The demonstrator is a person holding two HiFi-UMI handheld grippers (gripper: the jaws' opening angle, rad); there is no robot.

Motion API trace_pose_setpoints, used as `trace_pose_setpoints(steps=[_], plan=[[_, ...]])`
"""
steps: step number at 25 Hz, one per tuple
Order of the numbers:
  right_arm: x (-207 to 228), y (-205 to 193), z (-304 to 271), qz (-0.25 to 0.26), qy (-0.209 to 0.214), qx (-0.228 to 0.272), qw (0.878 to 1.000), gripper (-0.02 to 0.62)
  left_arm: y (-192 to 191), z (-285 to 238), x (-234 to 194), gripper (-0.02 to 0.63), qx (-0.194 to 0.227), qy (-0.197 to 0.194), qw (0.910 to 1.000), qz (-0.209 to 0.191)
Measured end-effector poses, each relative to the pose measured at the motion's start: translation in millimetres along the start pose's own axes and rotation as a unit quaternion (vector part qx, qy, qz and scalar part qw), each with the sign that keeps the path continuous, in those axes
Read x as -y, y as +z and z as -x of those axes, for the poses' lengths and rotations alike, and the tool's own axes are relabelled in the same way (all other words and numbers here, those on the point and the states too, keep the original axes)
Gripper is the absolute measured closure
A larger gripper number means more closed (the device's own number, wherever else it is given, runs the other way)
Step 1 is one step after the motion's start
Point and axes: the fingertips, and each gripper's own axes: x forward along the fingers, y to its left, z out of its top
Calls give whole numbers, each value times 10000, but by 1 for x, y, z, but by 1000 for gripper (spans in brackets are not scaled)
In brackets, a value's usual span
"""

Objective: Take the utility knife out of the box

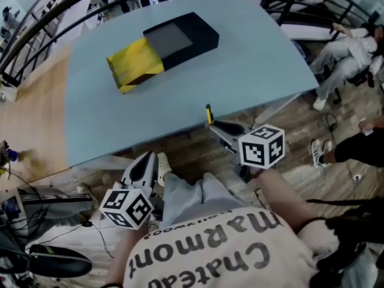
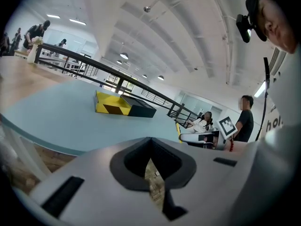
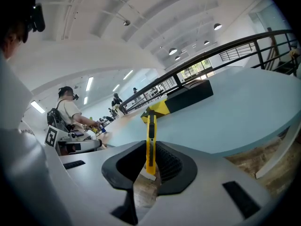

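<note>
I'm holding the utility knife point(image 3: 150, 131) pinched in the right gripper point(image 1: 218, 128), its long axis pointing 12 o'clock; box point(image 1: 162, 48) sitting well apart at 11; left gripper point(image 2: 151, 147) closed, empty.

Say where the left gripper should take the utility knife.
Take the utility knife by its free end, beyond where the right gripper clamps the other end. Thin and flat, it sticks out past those jaws, so probably come in over that end, pads on the flat faces. The left gripper is shut: open first.
</note>
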Motion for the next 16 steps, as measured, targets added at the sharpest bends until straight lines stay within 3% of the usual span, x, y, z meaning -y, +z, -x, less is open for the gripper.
trace_pose_setpoints(steps=[16], plan=[[9, -6, 1, -58, -177, -65, 9998, 514, 2, 2, -1, 604, 100, 3, 9999, -60]])
